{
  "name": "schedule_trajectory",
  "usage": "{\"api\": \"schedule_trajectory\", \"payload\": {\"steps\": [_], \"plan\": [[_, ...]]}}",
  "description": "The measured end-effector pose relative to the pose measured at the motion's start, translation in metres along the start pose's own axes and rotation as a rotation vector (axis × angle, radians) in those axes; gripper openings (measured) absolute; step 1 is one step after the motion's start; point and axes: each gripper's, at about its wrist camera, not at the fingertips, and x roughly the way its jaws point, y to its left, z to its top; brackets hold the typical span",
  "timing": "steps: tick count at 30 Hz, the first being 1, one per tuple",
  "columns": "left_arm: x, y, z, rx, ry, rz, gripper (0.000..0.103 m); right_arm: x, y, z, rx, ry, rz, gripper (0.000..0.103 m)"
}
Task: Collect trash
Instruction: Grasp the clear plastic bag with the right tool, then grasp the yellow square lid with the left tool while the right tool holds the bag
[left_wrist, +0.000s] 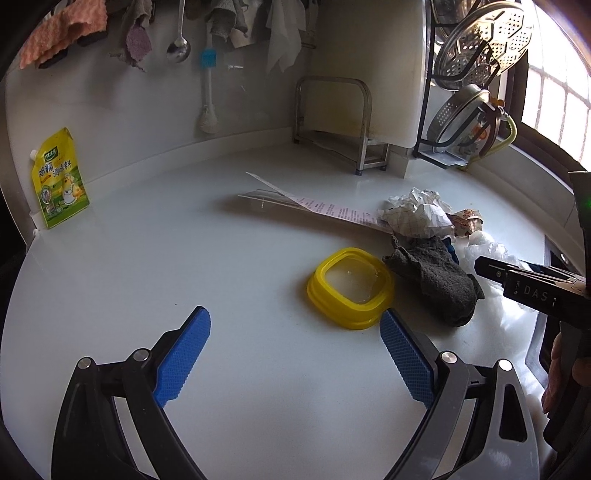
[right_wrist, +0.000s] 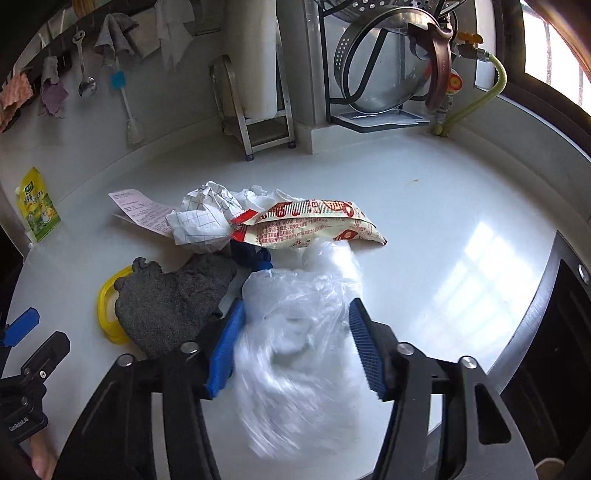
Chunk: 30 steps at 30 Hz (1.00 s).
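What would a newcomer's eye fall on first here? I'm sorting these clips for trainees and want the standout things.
Probably the clear plastic bag, bunched between the right gripper's blue pads in the foreground. Just behind it a trash heap lies mid-counter: a red-printed snack wrapper, crumpled grid paper and a grey cloth. In the left wrist view, the yellow lid sits just ahead of the wide-open left gripper.

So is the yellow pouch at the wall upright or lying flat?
Upright. The yellow pouch stands on its bottom edge on the counter, leaning back against the wall, spout corner up.
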Motion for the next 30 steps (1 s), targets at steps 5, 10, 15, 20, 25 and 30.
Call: {"api": "schedule_trajectory", "payload": {"steps": [5, 10, 15, 20, 25, 30], "plan": [[0.003, -0.004, 0.002, 0.006, 0.008, -0.010, 0.092, -0.002, -0.003, -0.004, 0.012, 0.001, 0.029, 0.023], [0.008, -0.009, 0.004, 0.008, 0.024, -0.014, 0.092, -0.018, -0.016, -0.011, 0.059, -0.031, 0.055, 0.018], [0.017, -0.024, 0.005, 0.049, 0.043, 0.005, 0.093, -0.036, -0.032, -0.017, 0.106, -0.069, 0.075, 0.018], [0.033, -0.035, 0.007, 0.071, 0.097, 0.011, 0.093, -0.044, -0.043, -0.019, 0.140, -0.091, 0.096, 0.018], [0.044, -0.042, 0.010, 0.076, 0.130, 0.014, 0.093, -0.049, -0.049, -0.018, 0.159, -0.105, 0.108, 0.018], [0.058, -0.043, 0.013, 0.060, 0.168, 0.017, 0.093, -0.053, -0.052, -0.017, 0.172, -0.117, 0.112, 0.018]]}}
